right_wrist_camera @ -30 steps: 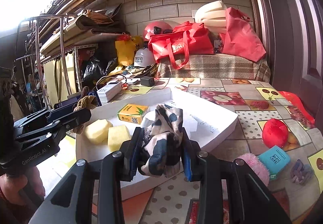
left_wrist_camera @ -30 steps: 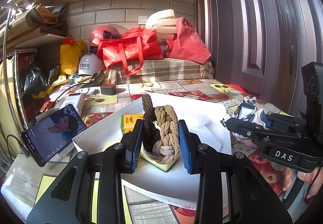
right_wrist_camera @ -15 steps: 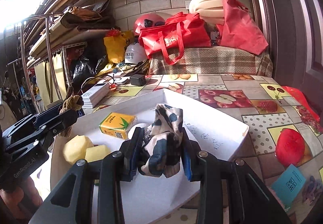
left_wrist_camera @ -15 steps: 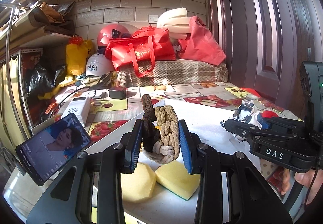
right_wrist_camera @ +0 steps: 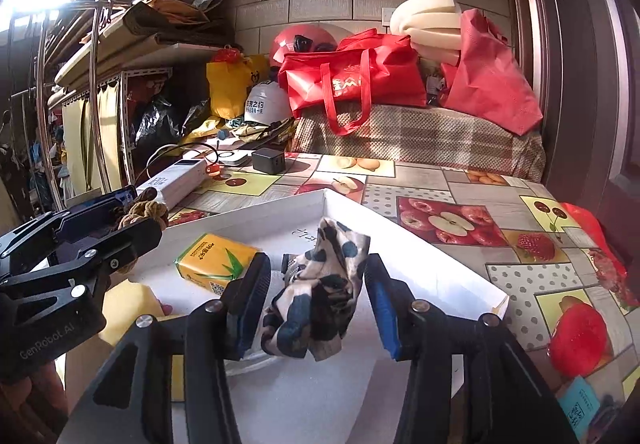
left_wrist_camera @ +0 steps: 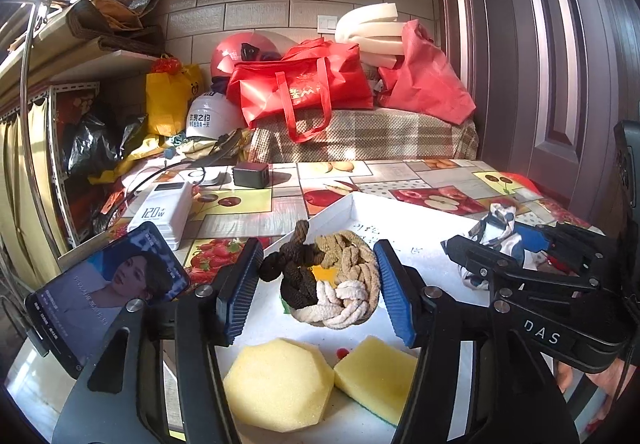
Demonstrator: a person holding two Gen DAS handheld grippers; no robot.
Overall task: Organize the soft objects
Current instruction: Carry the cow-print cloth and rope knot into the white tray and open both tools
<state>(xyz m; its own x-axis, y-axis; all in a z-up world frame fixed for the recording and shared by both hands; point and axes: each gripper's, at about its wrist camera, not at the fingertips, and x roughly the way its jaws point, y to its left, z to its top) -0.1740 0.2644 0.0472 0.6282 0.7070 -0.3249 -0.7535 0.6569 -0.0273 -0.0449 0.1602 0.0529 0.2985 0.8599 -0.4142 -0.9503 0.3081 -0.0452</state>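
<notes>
The braided rope knot, made of brown, tan and cream cords, is between the two blue pads of the left gripper, over the white tray. The jaws of this gripper are opening, and both pads stand a little apart from the knot, so it is no more pressed. Just under the fingertips, nearer to the camera, two yellow sponges lie side by side on the tray floor. The spotted cloth, white with dark blue patches, is between the pads of the right gripper, also over the tray. These jaws are opening too; the right pad is clear of the cloth, and on the left side I cannot tell if the pad touches it. To the left of the right fingers a yellow and green packet lies in the tray. Beyond the left fingertips, on the fruit-pattern tablecloth, are a white power bank and a black charger. Left of the left fingers a phone stands tilted with its screen lit.
</notes>
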